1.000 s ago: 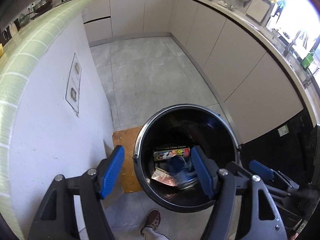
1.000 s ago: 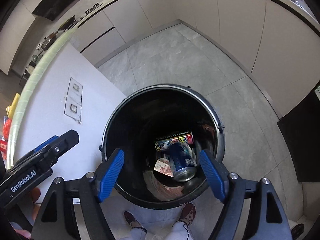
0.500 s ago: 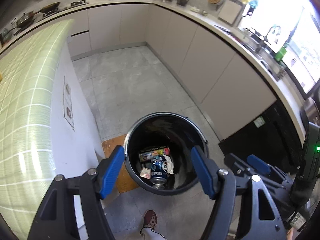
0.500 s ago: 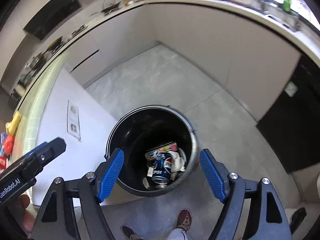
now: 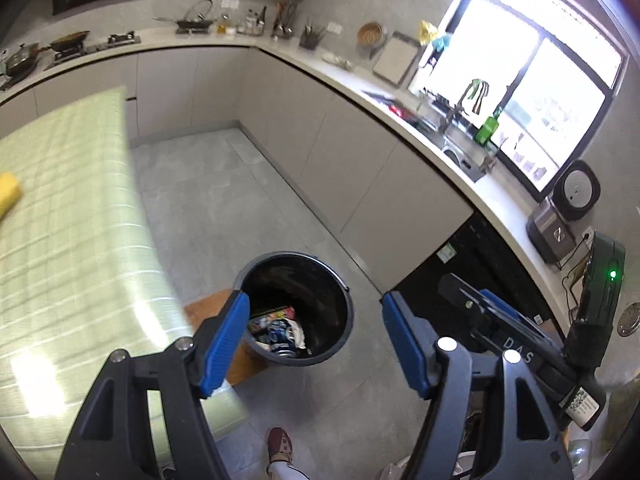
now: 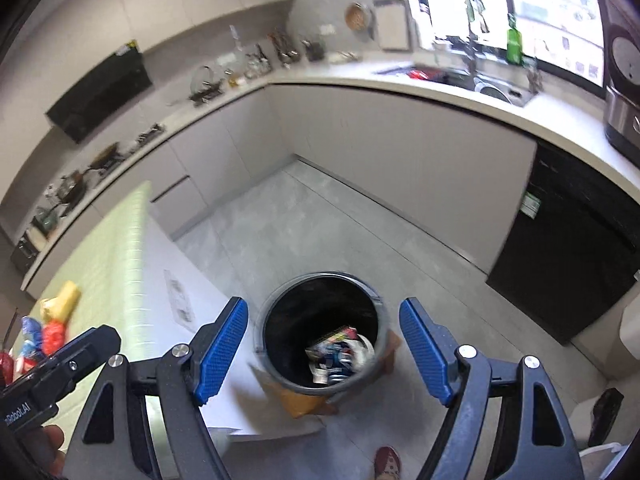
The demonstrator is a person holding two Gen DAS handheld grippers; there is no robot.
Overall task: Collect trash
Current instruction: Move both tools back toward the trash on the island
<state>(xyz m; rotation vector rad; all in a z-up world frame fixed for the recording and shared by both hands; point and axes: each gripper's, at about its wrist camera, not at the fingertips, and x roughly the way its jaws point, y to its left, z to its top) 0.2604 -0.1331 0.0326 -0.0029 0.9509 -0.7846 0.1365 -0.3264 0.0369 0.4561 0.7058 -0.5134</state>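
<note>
Far left in the right wrist view, the pile of wrappers and packets (image 6: 38,334) sits on the green checked counter (image 6: 116,256), red, blue and yellow, waiting to be collected. Just this side of it pokes the nose of the left gripper (image 5: 316,338), jaws spread wide with nothing between the blue pads. In its own view only a yellow item (image 5: 8,196) shows at the left edge, on that same counter. Moving to the middle: the black bin (image 6: 320,344) stands on the floor below both grippers, framed between each pair of fingers, and inside lies a blue can (image 5: 282,338) with a printed packet (image 6: 334,338) and some white paper. Right of that, the right gripper (image 6: 322,350) also hangs unclenched and empty above the bin. Here is the relation that counts: the remaining trash lies up and to the left of both claws, on the counter, well apart from the bin, and the left hand looks the nearer one. The pile is too blurred to read any item's long axis, so the approach angle cannot be judged yet. Far right, cabinets, sink and window, none of it in play.
</note>
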